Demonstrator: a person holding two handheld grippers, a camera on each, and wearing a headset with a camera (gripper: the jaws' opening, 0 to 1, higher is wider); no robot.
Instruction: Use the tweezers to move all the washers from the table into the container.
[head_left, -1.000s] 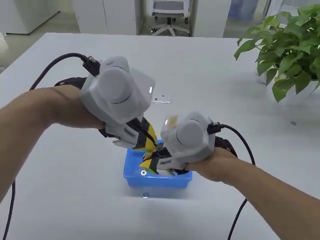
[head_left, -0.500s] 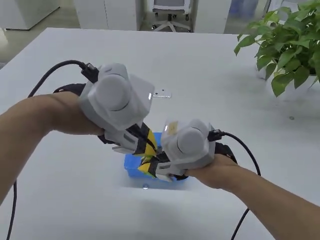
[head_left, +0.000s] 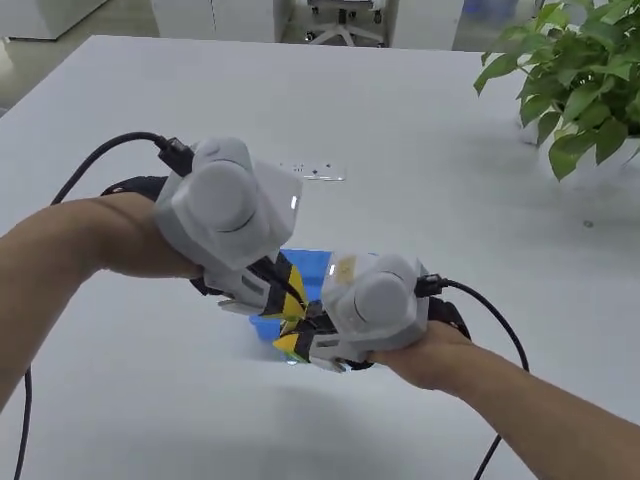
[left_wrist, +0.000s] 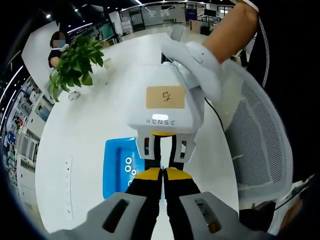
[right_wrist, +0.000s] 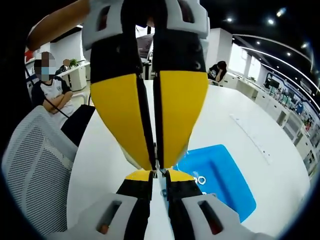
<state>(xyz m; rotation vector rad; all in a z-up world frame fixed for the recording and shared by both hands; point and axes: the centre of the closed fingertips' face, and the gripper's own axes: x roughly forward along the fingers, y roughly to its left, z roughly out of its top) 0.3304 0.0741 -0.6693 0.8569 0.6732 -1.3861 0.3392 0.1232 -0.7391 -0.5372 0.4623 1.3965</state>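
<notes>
Both pinched shut, my left hand-held gripper (left_wrist: 161, 172) and right hand-held gripper (right_wrist: 160, 176) meet tip to tip; container (left_wrist: 112, 155) with washers (left_wrist: 131, 167) just beyond.

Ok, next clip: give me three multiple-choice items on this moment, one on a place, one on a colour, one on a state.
1. In the head view, where on the white table does the leafy green potted plant stand?
A. far right
B. near left corner
C. dead centre

2. What colour is the rectangular plastic container?
A. red
B. blue
C. black

3. How do the jaws of the left gripper stand?
A. spread wide
B. shut, tips together
C. one jaw missing

Answers:
1 A, the leaves fill the upper right corner of the head view.
2 B, its floor and walls show bright blue in both gripper views.
3 B, in the left gripper view the two yellow tips meet with no gap.
</notes>
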